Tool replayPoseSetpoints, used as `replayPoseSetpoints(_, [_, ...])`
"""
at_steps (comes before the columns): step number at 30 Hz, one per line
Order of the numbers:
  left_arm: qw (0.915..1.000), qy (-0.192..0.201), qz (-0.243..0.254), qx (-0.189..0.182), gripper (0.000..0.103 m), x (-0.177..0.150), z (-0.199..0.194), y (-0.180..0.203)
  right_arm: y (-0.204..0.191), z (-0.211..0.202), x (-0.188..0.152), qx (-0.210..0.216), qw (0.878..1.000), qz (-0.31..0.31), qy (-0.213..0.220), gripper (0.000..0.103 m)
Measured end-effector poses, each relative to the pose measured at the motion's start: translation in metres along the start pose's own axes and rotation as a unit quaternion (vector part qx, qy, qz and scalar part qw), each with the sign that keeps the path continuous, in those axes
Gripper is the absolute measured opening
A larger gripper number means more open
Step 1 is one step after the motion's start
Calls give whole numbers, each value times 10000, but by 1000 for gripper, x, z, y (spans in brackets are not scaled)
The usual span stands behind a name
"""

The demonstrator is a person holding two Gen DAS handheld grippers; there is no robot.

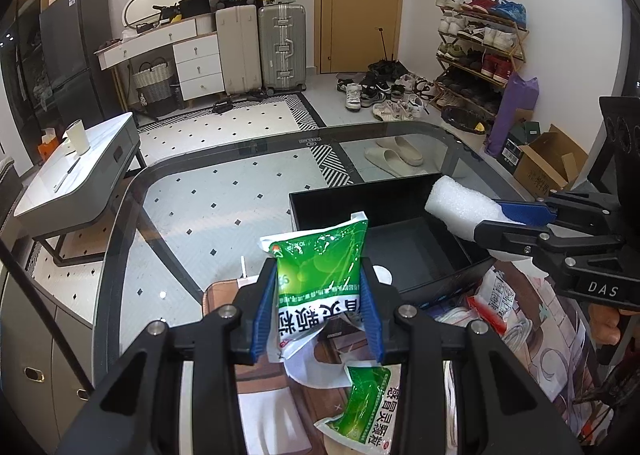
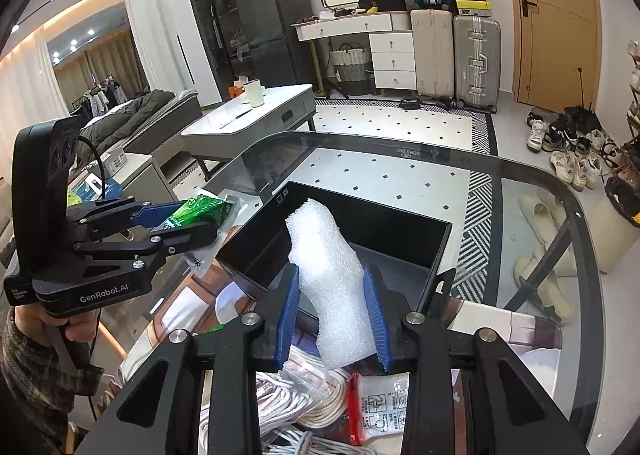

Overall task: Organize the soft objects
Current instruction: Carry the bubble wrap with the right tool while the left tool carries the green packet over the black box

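The green sachet (image 1: 320, 267) is pinched between the blue pads of the left gripper (image 1: 318, 307), held above the glass table (image 1: 120, 223) just left of the black box (image 1: 400, 251). The white foam roll (image 2: 336, 275) is clamped in the right gripper (image 2: 334, 319) over the box's near wall. A second sachet (image 1: 360, 403) and bagged cord (image 2: 304, 395) lie on the table below.
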State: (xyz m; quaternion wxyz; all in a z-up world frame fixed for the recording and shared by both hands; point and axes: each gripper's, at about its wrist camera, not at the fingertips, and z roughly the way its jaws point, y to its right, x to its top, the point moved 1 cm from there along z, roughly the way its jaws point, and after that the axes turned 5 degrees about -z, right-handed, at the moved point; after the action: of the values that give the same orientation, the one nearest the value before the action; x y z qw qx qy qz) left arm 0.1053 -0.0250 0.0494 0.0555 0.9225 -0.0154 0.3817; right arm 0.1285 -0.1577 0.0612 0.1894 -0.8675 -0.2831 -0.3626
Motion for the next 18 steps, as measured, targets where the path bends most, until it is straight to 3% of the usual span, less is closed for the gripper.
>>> replayPoseSetpoints(18, [9996, -183, -93, -201, 37, 9, 31, 5, 4, 35, 14, 224, 9993, 265, -138, 33])
